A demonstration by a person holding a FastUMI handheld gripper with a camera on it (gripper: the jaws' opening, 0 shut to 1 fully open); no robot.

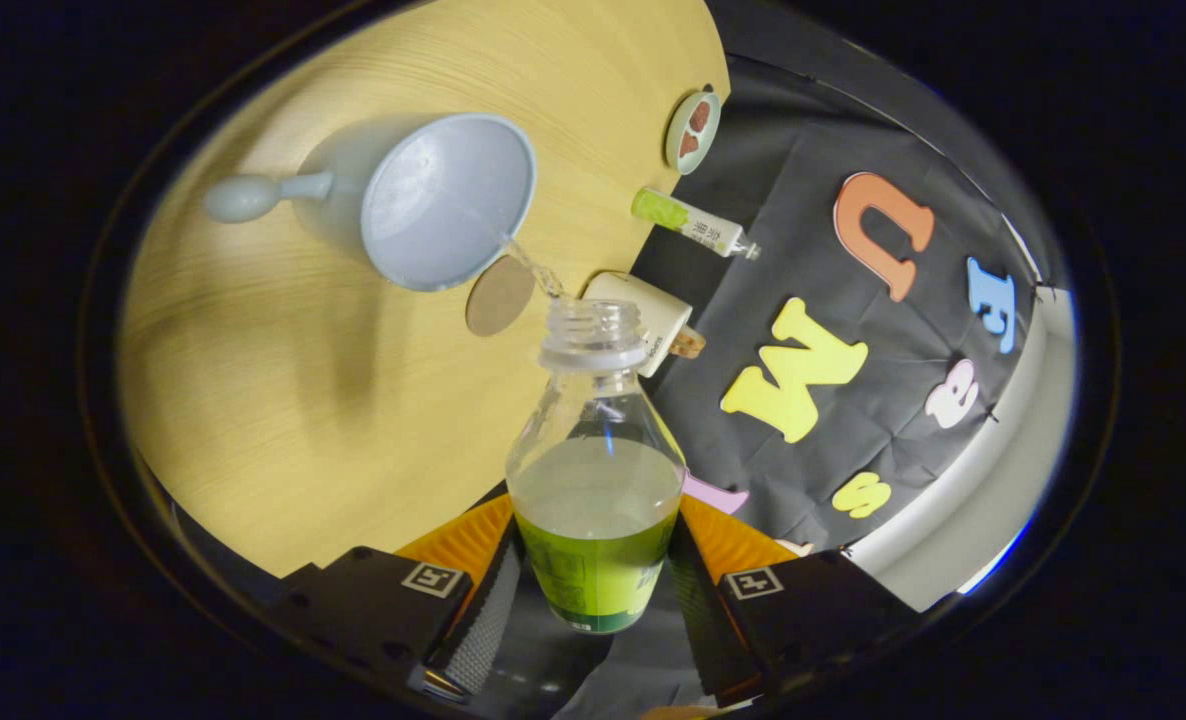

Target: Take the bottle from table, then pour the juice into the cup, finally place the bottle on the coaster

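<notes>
The bottle (595,470) is clamped between both fingers of the gripper (593,590), tipped over the wooden table (253,380), with a thin stream running from its open neck into the pale blue cup (448,200). The round coaster (499,296) lies just beside the cup, and a small green-capped bottle (693,222) lies further off.

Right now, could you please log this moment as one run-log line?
phase: pouring | gripper: shut on bottle | stream entering cup | coaster: bare
</notes>
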